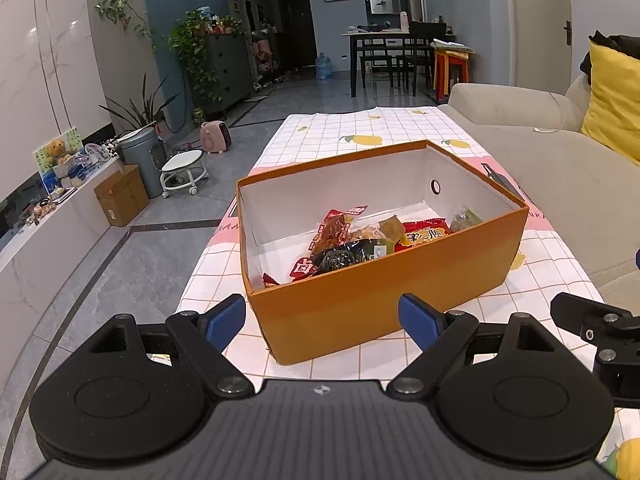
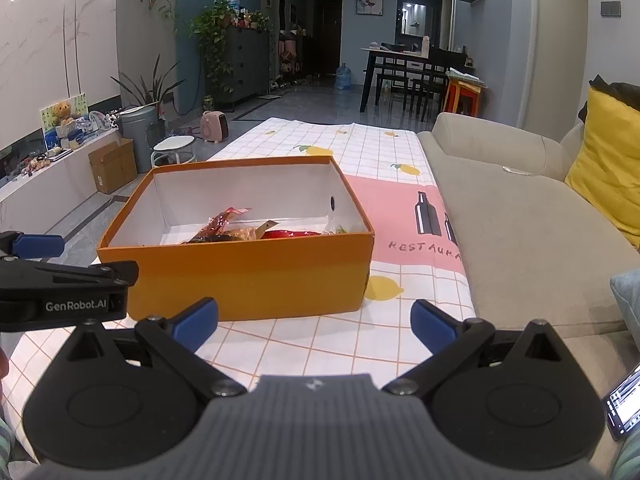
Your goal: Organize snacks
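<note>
An orange cardboard box (image 1: 372,296) with a white inside stands on the checked tablecloth (image 1: 344,128). Several snack packets (image 1: 360,240) in red, black and green wrappers lie on its floor. The box also shows in the right wrist view (image 2: 248,276), with the snacks (image 2: 240,232) partly hidden behind its near wall. My left gripper (image 1: 322,318) is open and empty, just in front of the box's near corner. My right gripper (image 2: 314,322) is open and empty, in front of the box's near wall. The left gripper shows from the side in the right wrist view (image 2: 38,246).
A beige sofa (image 2: 520,220) with a yellow cushion (image 2: 608,160) runs along the table's right side. A phone (image 2: 624,400) lies at the lower right. Left of the table are the floor, a cardboard carton (image 1: 120,196), a bin (image 1: 140,156) and a small stool (image 1: 184,172).
</note>
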`<state>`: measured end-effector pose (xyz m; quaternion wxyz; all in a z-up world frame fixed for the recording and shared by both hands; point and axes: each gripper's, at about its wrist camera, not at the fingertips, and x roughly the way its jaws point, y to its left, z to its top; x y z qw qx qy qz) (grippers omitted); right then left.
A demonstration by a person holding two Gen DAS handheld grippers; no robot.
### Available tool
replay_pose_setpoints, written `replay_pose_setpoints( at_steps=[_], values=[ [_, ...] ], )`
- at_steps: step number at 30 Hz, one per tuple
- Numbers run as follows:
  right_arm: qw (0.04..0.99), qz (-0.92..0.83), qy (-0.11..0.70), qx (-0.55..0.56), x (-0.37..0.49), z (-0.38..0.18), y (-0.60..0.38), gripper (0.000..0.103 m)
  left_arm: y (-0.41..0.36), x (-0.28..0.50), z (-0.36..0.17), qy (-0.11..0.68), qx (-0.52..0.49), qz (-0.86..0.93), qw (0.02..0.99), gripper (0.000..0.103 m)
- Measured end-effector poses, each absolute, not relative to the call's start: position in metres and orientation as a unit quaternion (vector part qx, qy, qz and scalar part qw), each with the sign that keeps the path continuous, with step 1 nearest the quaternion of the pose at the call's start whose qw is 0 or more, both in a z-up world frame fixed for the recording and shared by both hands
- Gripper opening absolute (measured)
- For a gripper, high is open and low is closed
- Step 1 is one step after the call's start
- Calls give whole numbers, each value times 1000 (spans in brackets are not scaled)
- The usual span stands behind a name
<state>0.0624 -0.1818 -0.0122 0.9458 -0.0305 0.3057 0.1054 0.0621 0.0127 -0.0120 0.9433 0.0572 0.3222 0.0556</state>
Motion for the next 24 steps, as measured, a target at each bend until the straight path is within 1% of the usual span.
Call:
replay_pose_setpoints(
  at_steps=[24],
  values=[
    [945,104,308,-30,63,-12,-182,99,13,64,-13,324,56,55,943,101]
  ],
)
